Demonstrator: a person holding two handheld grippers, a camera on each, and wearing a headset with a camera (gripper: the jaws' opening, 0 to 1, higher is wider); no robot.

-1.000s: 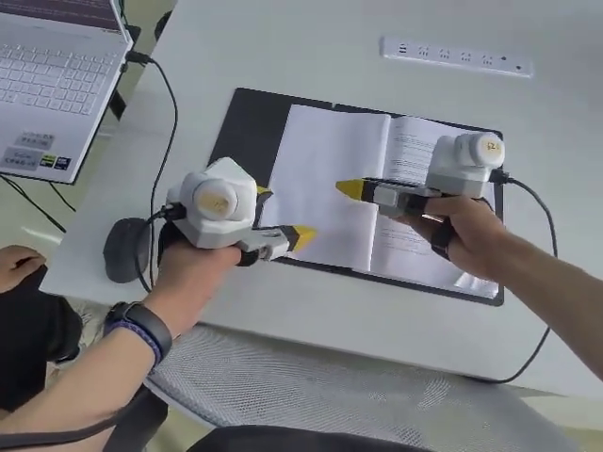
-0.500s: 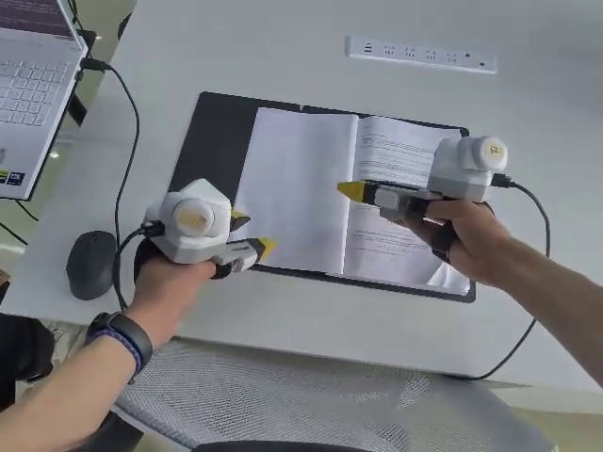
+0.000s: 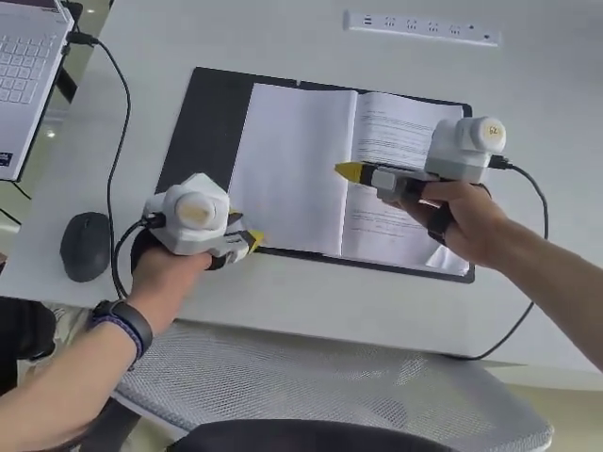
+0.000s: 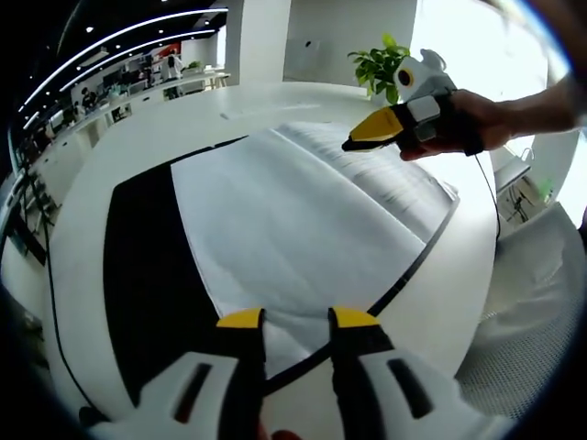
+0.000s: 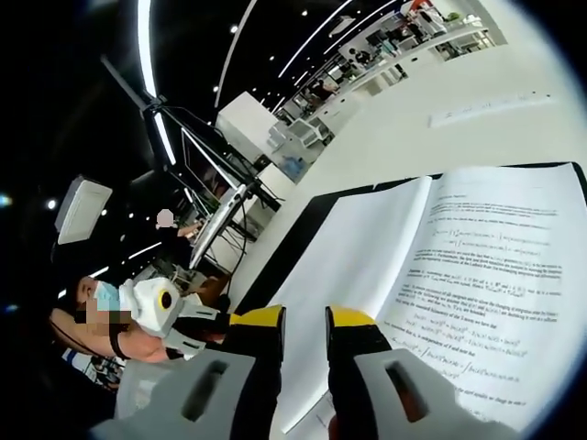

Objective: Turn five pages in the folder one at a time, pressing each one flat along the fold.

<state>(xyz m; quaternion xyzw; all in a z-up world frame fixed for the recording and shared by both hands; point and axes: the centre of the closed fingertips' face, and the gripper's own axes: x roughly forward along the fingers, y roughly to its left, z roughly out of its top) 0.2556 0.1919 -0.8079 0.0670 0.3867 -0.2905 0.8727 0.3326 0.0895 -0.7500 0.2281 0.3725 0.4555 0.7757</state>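
1. Risk comes first from your right gripper (image 3: 349, 171): it hangs above the fold, its yellow tips a little apart with nothing between them. Nip at the printed page (image 3: 400, 132) carelessly and you may, I judge, catch several sheets together or crease one.
2. Your left gripper (image 3: 252, 240) sits by the near edge of the folder (image 3: 212, 122), jaws likewise slightly parted and empty. It pins nothing, so the folder could slide on the smooth table (image 3: 283, 38) as you drag a page.
3. Pressing away from the fold would probably leave the page bowed.
4. Your folder lies open close to the table's near edge: bare black cover at the left, a blank page (image 3: 287, 160) beside it, printed text at the right.
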